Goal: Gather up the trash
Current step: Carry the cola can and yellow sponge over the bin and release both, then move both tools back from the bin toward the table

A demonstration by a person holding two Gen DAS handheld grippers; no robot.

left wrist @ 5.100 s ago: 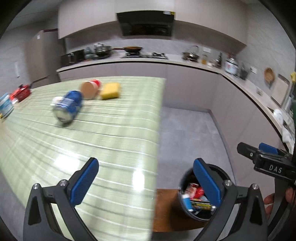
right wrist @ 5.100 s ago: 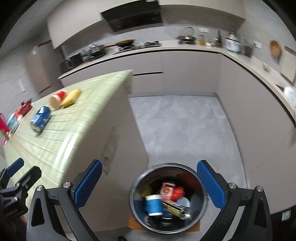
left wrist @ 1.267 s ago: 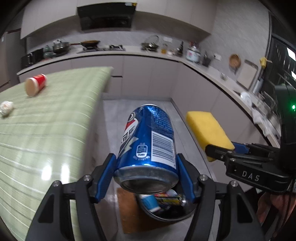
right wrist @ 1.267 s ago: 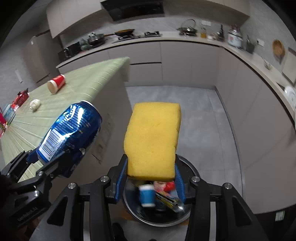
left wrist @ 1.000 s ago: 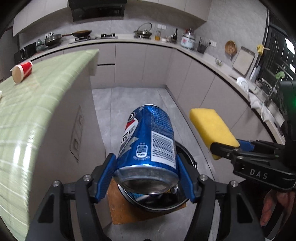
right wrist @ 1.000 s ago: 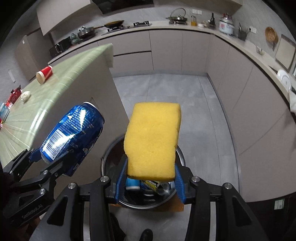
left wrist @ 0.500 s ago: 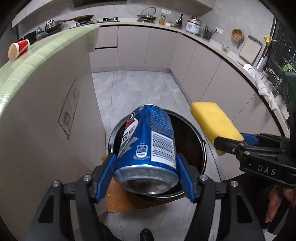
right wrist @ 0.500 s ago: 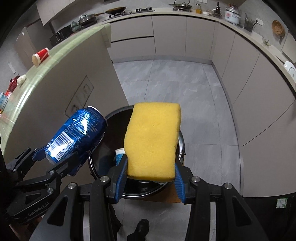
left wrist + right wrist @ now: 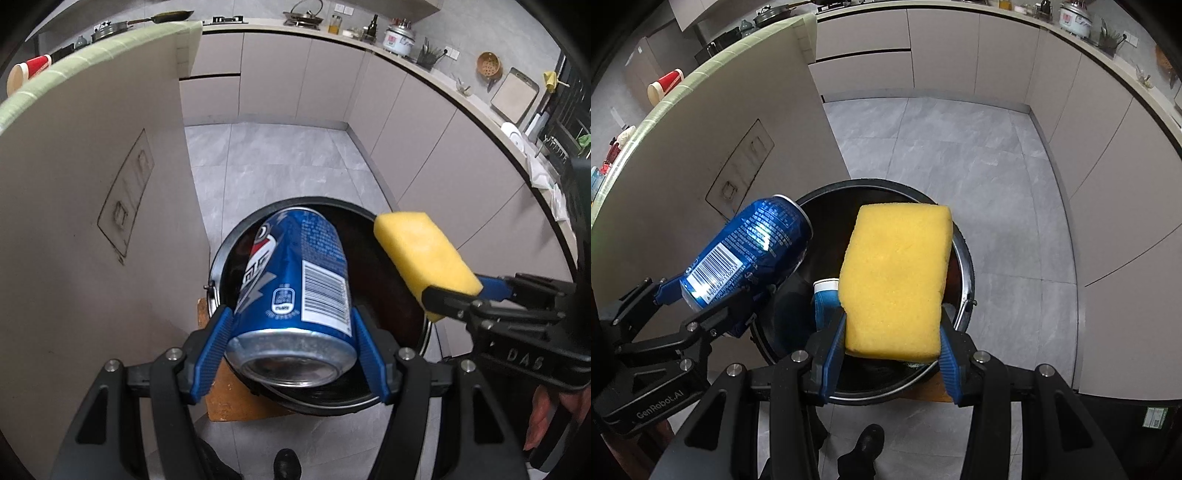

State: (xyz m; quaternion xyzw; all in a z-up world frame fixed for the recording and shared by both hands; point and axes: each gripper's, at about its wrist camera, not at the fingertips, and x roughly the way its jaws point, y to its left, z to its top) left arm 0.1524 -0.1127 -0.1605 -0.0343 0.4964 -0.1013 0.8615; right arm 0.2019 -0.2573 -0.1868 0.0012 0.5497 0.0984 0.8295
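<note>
My left gripper (image 9: pixel 293 350) is shut on a blue soda can (image 9: pixel 295 280), which points forward and down over a round black trash bin (image 9: pixel 221 258) on the floor. My right gripper (image 9: pixel 892 347) is shut on a yellow sponge (image 9: pixel 895 277), held above the same bin (image 9: pixel 964 254). From the right wrist the can (image 9: pixel 750 243) shows at the left in the left gripper (image 9: pixel 713 295); from the left wrist the sponge (image 9: pixel 421 254) shows at the right. A blue paper cup (image 9: pixel 825 295) lies inside the bin; the rest of its contents are hidden.
The beige side panel of the kitchen island (image 9: pixel 74 221) stands close on the left, its green striped top (image 9: pixel 701 77) carrying a red cup (image 9: pixel 665 86). The bin sits on a brown mat (image 9: pixel 229 391). Grey cabinets (image 9: pixel 1108 166) curve round the right, grey tiled floor (image 9: pixel 942 147) beyond.
Both grippers have sunk toward the bin with the can and the sponge still held. The bin now looks larger and sits right beneath them; the island top has slid up and away.
</note>
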